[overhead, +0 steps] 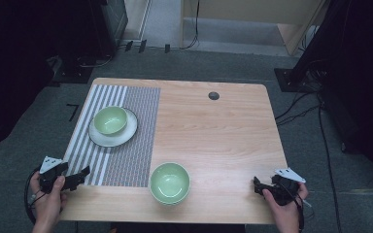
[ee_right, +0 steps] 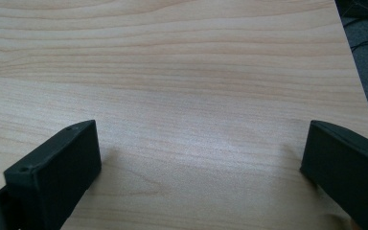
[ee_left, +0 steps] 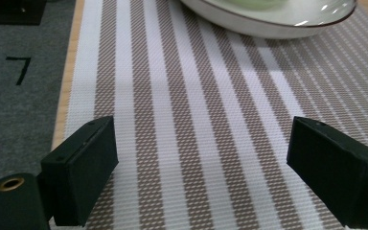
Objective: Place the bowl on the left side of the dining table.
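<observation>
Pale green bowl (overhead: 169, 182) on light wood table (overhead: 223, 126), brown-white striped mat (overhead: 102, 160), blk tongs (ee_left: 201, 167).

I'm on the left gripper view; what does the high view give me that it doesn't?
High view alone: the near green bowl on bare table, the far green bowl inside the white plate, and the right gripper.

Left gripper view alone: a close look at its open jaws.

Both: striped placemat, plate, left gripper.
</observation>
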Available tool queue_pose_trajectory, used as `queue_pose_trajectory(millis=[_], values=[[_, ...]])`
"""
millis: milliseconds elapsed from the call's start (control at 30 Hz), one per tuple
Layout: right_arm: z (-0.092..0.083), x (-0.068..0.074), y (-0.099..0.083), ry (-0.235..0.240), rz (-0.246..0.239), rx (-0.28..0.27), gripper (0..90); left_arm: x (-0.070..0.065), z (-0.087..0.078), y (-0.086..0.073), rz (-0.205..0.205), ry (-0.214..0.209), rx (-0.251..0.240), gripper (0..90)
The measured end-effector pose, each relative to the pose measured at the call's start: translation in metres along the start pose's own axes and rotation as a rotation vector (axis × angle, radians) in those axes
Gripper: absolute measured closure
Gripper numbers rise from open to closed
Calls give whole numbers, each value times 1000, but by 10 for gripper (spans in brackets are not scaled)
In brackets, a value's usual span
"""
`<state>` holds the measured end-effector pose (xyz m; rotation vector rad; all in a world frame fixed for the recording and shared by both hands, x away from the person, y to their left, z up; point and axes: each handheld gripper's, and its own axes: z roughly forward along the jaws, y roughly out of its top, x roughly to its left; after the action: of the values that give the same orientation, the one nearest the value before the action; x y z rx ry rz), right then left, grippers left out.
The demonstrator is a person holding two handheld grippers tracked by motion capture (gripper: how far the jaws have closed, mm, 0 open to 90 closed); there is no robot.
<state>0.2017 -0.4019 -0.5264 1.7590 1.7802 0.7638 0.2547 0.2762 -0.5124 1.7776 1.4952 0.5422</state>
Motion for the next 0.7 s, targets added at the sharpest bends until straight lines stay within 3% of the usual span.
queue_pose_trajectory(millis=[200, 700], values=[[0, 0, 0, 0, 0, 0, 0, 1, 0, -2, -4, -1, 9, 97], [0, 0, 0, 0, -1, 0, 0, -9, 5, -4, 88, 65, 43, 96]])
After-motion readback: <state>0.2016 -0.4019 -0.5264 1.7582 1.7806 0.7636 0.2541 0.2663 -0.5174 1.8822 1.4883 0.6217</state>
